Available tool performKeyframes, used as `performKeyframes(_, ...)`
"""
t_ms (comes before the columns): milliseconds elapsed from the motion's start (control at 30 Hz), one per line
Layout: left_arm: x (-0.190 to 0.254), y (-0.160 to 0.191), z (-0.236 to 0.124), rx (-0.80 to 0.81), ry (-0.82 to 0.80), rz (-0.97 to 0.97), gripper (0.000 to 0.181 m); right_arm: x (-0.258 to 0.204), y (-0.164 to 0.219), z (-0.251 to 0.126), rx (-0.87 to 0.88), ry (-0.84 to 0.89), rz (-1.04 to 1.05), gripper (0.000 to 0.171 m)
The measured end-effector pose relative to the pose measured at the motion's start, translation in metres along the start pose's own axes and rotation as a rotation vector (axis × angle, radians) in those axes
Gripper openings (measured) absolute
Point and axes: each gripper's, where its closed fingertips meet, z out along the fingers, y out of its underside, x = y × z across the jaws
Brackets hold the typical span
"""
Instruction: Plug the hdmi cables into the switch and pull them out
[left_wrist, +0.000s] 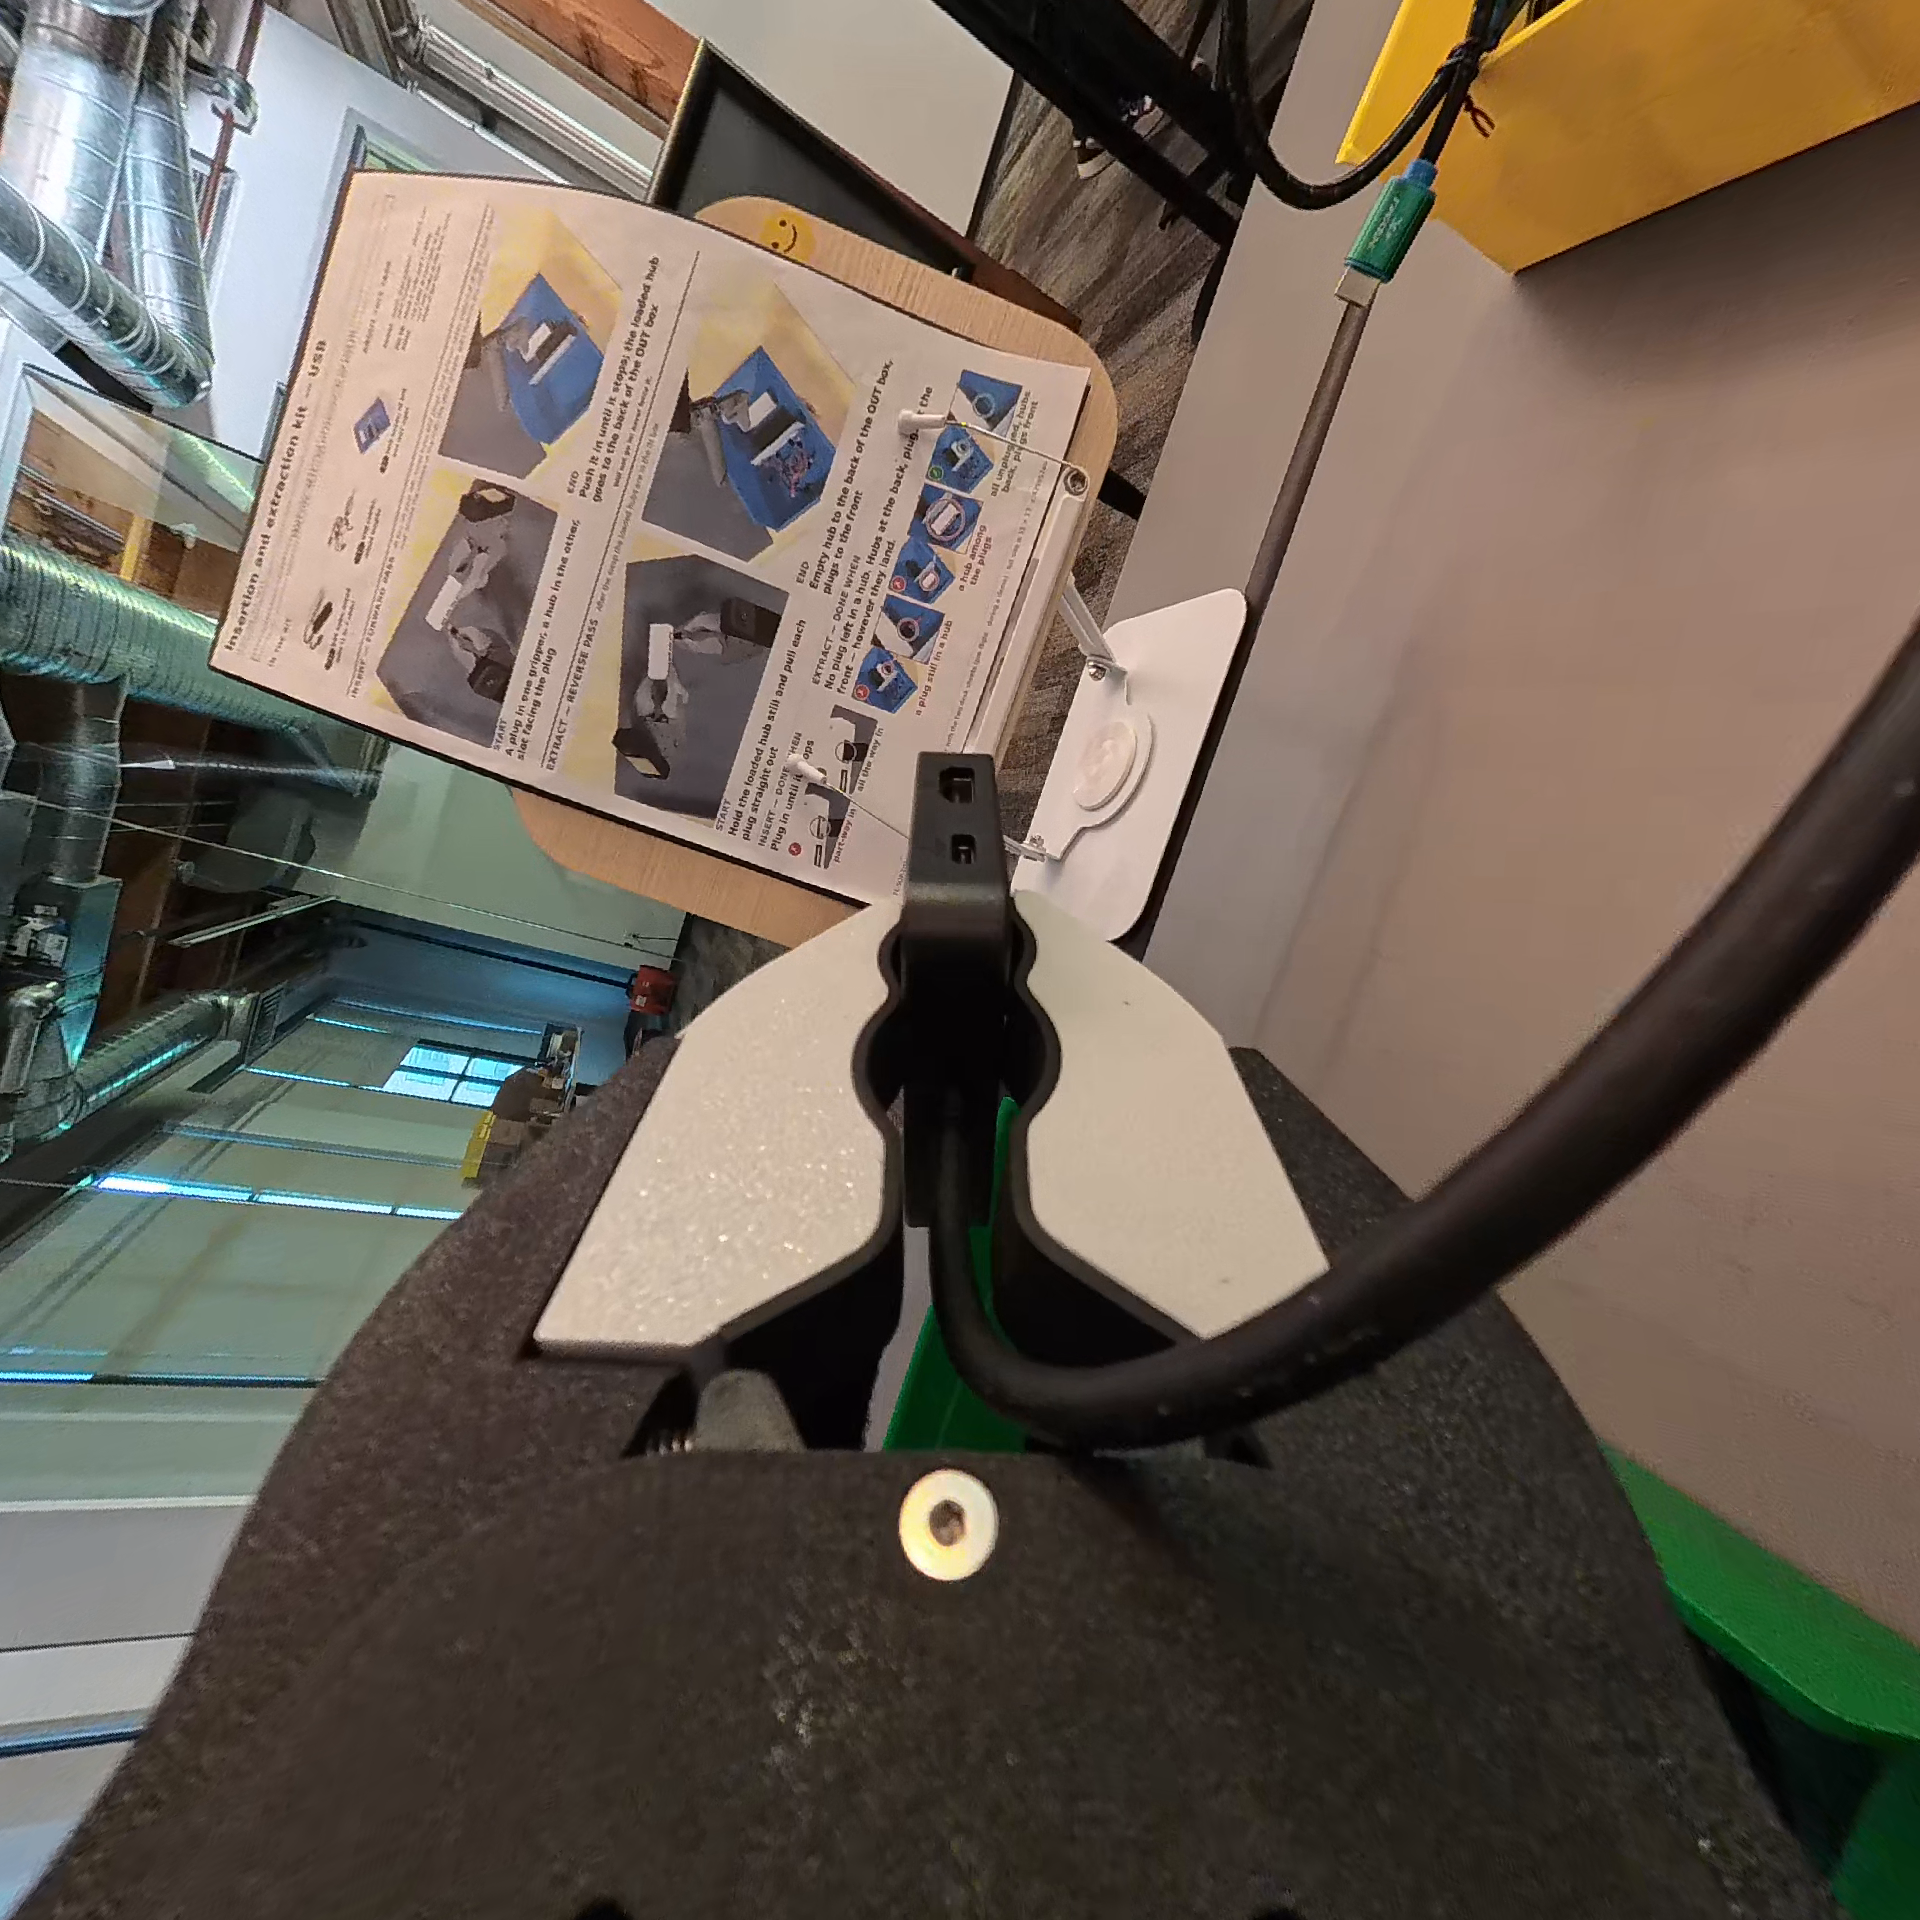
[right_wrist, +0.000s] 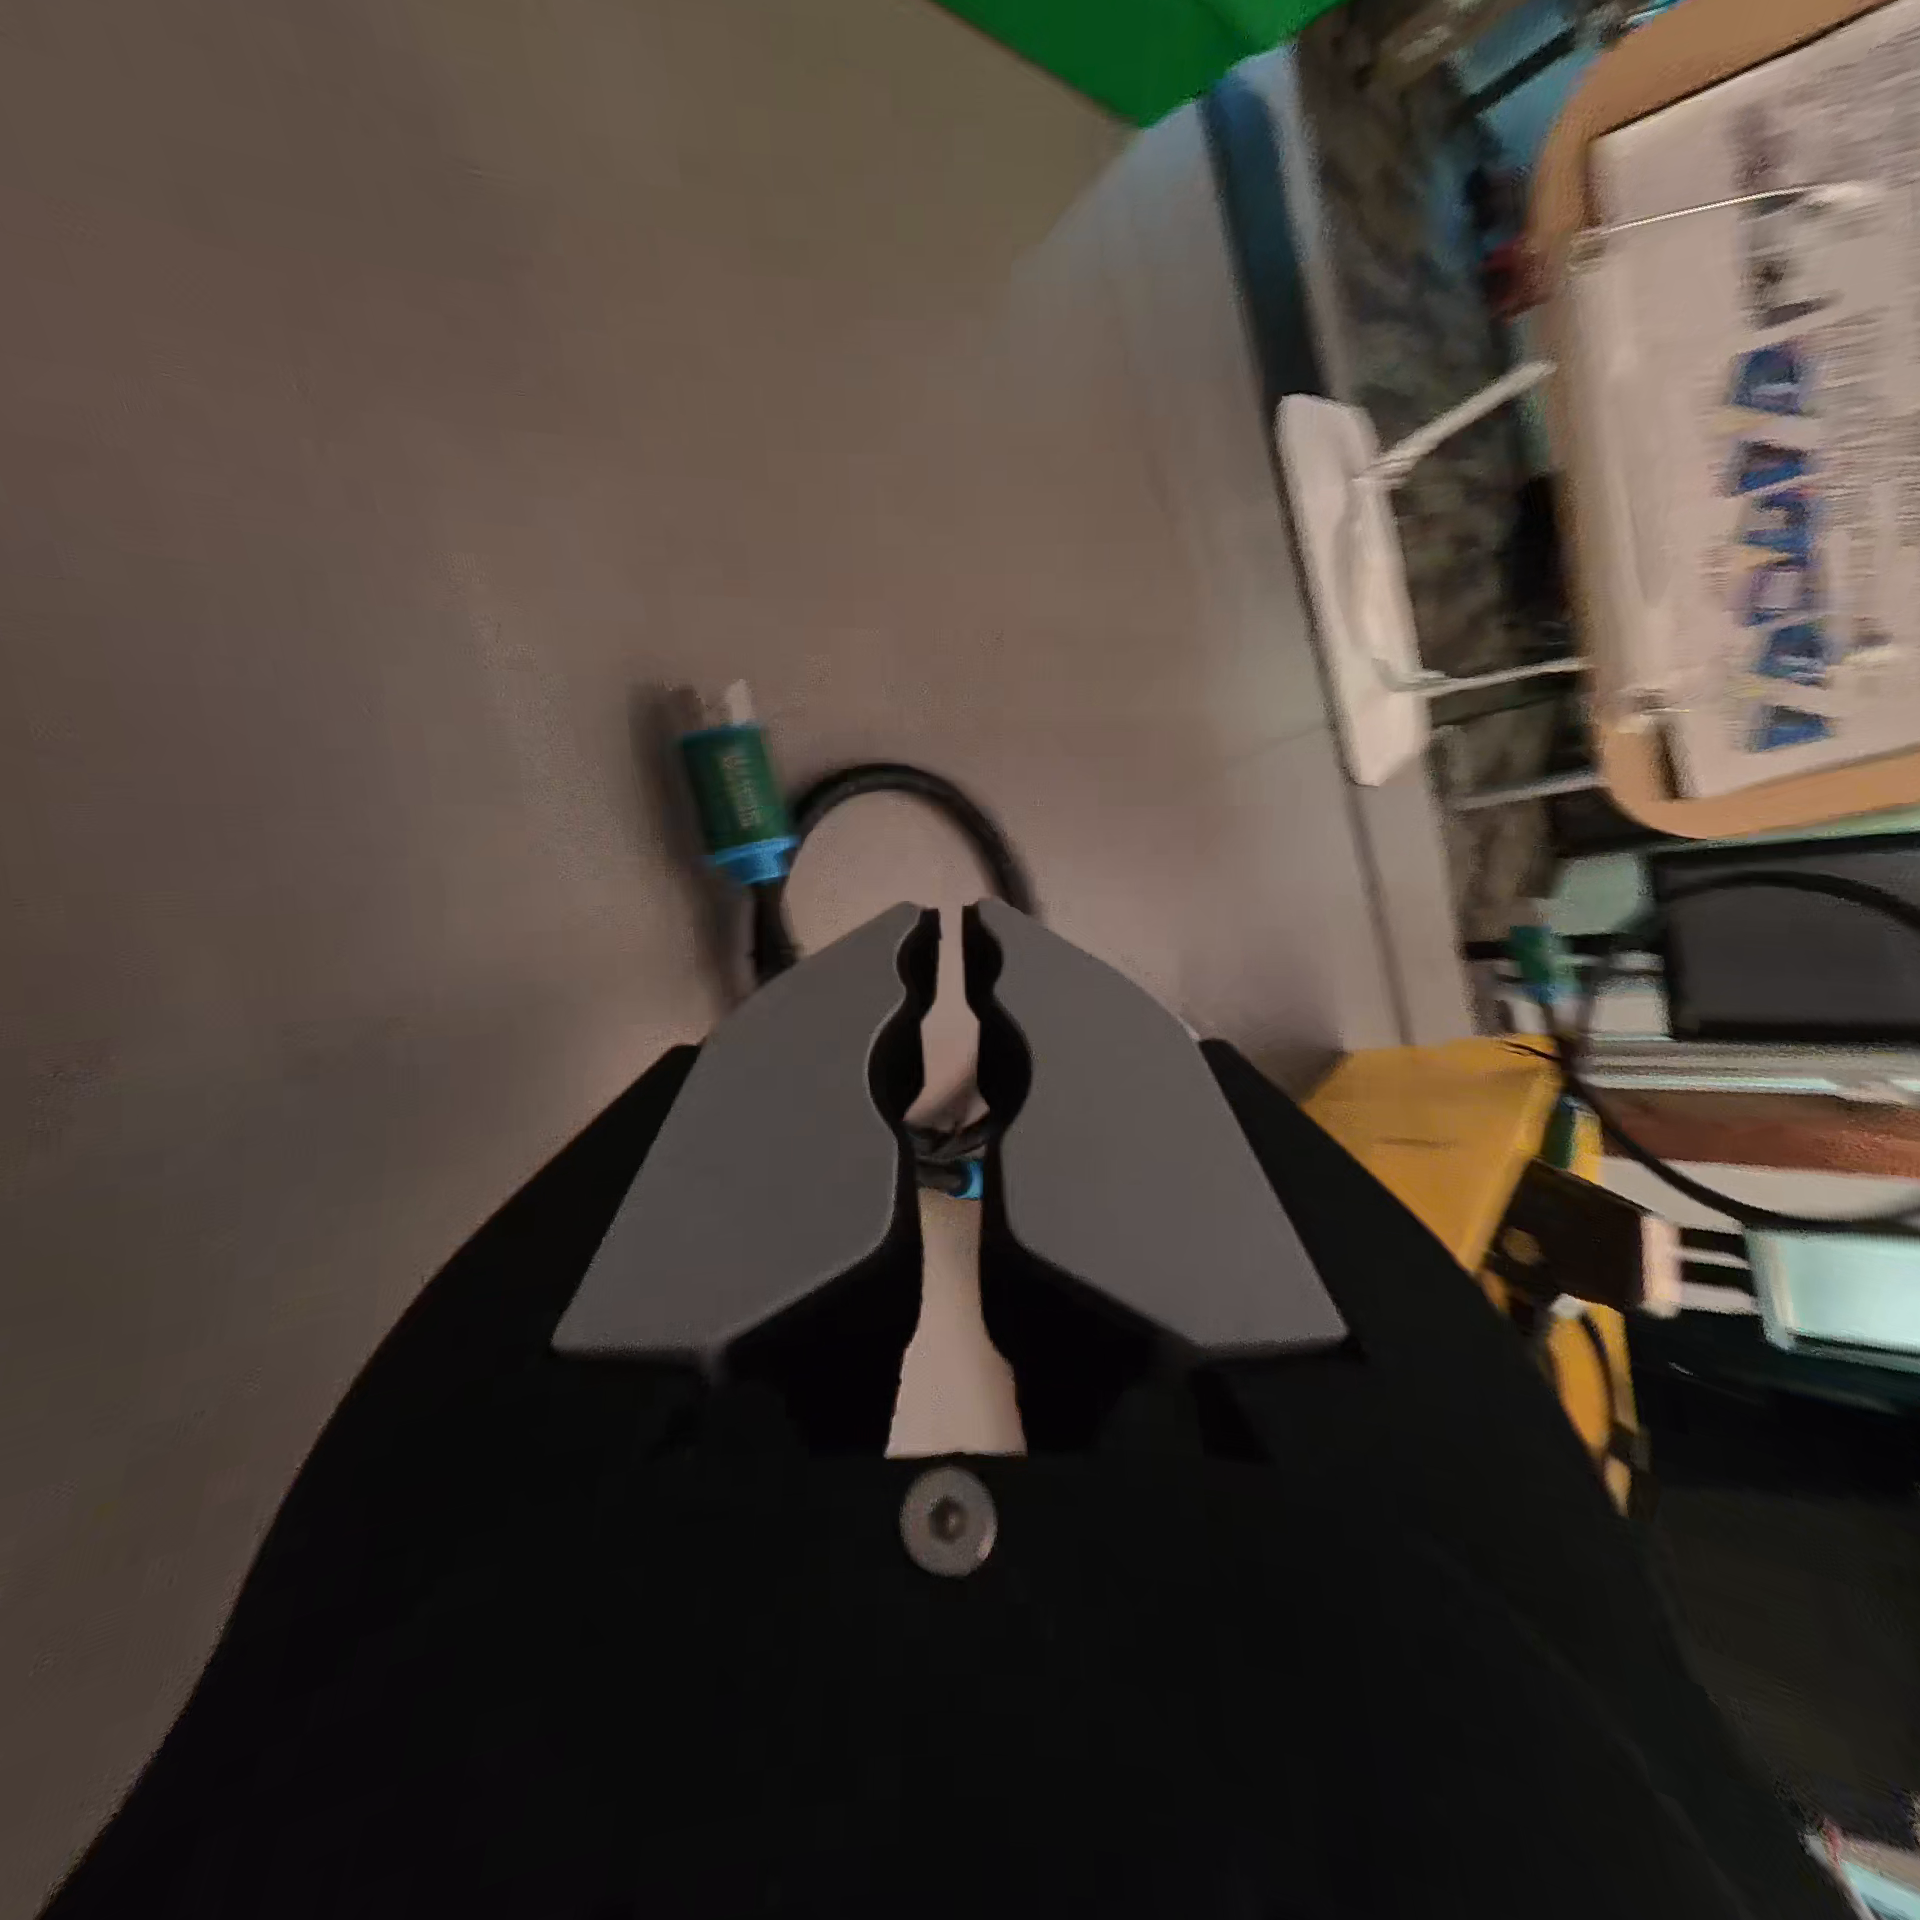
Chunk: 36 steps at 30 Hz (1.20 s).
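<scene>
In the left wrist view my left gripper (left_wrist: 951, 914) is shut on a black switch (left_wrist: 954, 831), held upright with its two ports facing me. Its thick black cable (left_wrist: 1558, 1122) runs down between the fingers and curves away up to the right. A green HDMI plug (left_wrist: 1387, 234) hangs from the yellow bin (left_wrist: 1662, 114) at the top right. In the blurred right wrist view my right gripper (right_wrist: 951, 914) is all but shut, with a thin slit between the tips and nothing between them. Another green HDMI plug (right_wrist: 732, 795) lies on the grey table (right_wrist: 520, 416) just beyond the tips, its black cable (right_wrist: 914, 790) looping behind the fingers.
A printed instruction sheet on a wooden board (left_wrist: 665, 499) stands on a white stand (left_wrist: 1132, 727) at the table's far edge; it also shows in the right wrist view (right_wrist: 1745, 416). A green bin (left_wrist: 1787, 1621) is by my left gripper. A yellow bin (right_wrist: 1455, 1164) with more cables is on the right. The grippers' ends are close to 30 cm from one another. The green HDMI plug (left_wrist: 1387, 234) is about 30 cm from my right fingertips. Look for it in the right wrist view (right_wrist: 1534, 953) too.
</scene>
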Motion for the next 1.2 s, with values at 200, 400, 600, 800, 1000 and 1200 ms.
performKeyframes(200, 0.003, 0.002, 0.002, -0.010, 0.010, 0.004, 0.014, -0.034, 0.004, 0.009, 0.058, -0.314, 0.136, 0.016)
performKeyframes(400, 0.006, 0.001, 0.005, -0.018, 0.019, 0.013, 0.014, -0.041, 0.017, 0.017, 0.090, -0.620, 0.235, 0.025)
performKeyframes(600, 0.007, 0.002, 0.007, -0.018, 0.024, 0.008, 0.014, -0.054, 0.018, 0.026, 0.060, -0.601, 0.215, 0.016)
performKeyframes(800, 0.010, 0.000, 0.010, -0.020, 0.025, 0.015, 0.014, -0.049, 0.016, 0.030, 0.028, -0.532, 0.303, 0.007)
performKeyframes(1000, 0.028, -0.018, 0.020, 0.017, 0.046, 0.070, 0.014, -0.006, 0.003, 0.005, 0.060, -0.432, 0.391, 0.005)
performKeyframes(1200, 0.055, -0.051, 0.033, 0.071, 0.010, 0.207, 0.014, 0.061, -0.001, -0.037, 0.006, -0.321, 0.409, 0.006)
